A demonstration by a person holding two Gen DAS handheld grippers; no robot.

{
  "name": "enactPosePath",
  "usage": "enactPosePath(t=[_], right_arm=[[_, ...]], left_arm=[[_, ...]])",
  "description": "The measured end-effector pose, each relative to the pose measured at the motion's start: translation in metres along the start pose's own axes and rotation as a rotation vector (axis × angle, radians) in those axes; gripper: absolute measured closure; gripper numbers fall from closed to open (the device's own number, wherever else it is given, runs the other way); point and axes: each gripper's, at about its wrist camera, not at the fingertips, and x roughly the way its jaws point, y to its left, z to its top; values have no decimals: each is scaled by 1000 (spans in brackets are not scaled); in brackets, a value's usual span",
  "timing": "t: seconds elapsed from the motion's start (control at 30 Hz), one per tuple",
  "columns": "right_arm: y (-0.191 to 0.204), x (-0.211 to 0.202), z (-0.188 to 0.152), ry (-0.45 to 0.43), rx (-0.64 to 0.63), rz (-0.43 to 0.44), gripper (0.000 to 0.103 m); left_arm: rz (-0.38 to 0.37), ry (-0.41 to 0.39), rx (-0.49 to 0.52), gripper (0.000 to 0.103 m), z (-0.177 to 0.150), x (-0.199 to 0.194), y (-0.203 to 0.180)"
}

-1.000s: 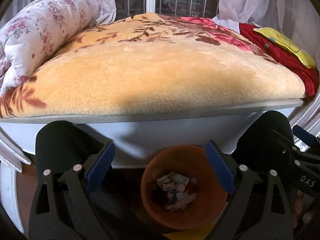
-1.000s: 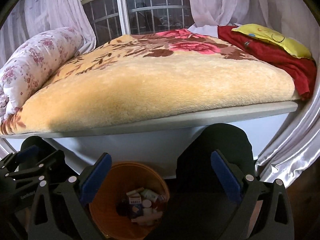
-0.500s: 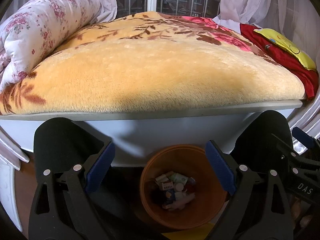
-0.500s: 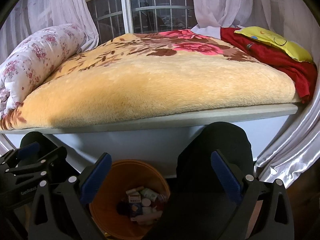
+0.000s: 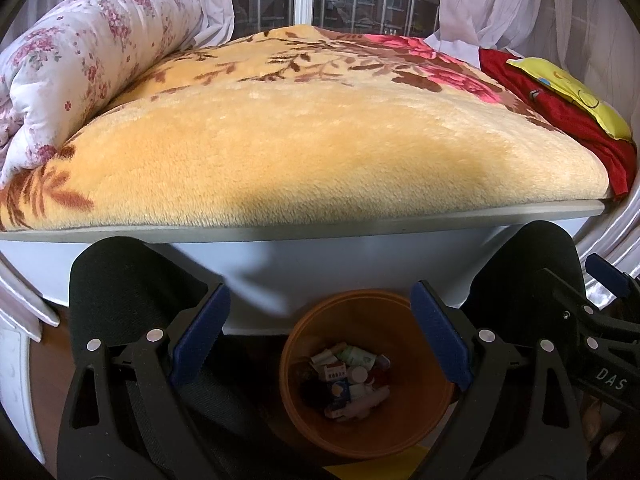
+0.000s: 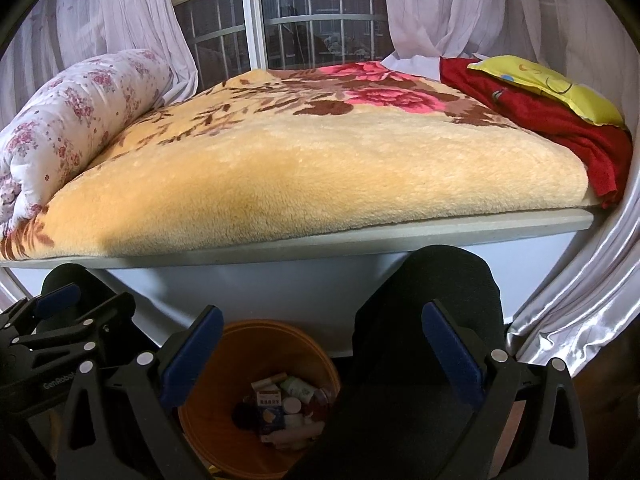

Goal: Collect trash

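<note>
An orange bin [image 5: 400,312] stands on the floor against the bed's white base, with several small boxes, tubes and caps of trash [image 5: 348,380] lying in its bottom. My left gripper [image 5: 320,332] hovers above the bin, open, with nothing between its blue pads. In the right wrist view the same bin [image 6: 260,332] sits low and left, its trash [image 6: 286,404] showing. My right gripper [image 6: 320,352] is open and empty too, to the right of the bin. Black-clad knees of the person [image 6: 432,312] sit behind the fingers.
A bed with a plush yellow flowered blanket [image 5: 320,140] fills the upper view. A rolled white floral quilt [image 5: 80,68] lies at its left, a red cloth [image 5: 560,116] and yellow pillow [image 5: 568,92] at its right. Curtains and a window stand behind.
Both views have tilted up very slightly, so the bed sits a little lower in frame. The grippers stay open and the bin's contents have not moved.
</note>
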Motion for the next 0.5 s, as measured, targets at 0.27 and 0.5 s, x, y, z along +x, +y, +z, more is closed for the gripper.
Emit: enactPosePath(t=[0.27, 0.5], right_arm=[[-2, -1, 1, -2, 1, 2, 5], [-1, 0, 1, 5, 4, 2, 5]], left_arm=[[0, -10, 3, 14, 1, -3, -1], [6, -22, 7, 14, 1, -4, -1]])
